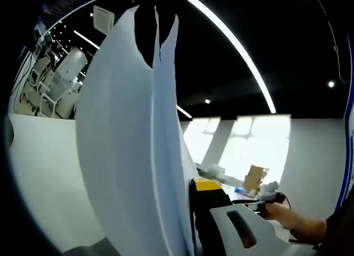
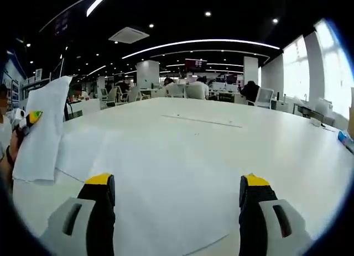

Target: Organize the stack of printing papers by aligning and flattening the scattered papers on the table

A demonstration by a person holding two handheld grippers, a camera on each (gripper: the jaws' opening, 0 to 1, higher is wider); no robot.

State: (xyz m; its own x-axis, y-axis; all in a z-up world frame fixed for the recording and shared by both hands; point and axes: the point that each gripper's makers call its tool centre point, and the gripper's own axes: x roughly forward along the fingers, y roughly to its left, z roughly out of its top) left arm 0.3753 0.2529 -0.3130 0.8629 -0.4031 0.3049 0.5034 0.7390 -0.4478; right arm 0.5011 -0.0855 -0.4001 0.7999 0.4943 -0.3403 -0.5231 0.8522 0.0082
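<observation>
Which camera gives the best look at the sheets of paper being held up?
The left gripper view: the paper hangs close up, pinched in the left gripper, its layered edges plain. The right gripper view shows the same paper small at the left edge, above the white table.

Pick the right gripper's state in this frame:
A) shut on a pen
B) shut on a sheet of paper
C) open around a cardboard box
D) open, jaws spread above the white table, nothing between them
D: in the right gripper view the right gripper has its yellow-tipped jaws far apart with bare white table between them, while the paper sheets hang from the left gripper at the view's left edge.
</observation>
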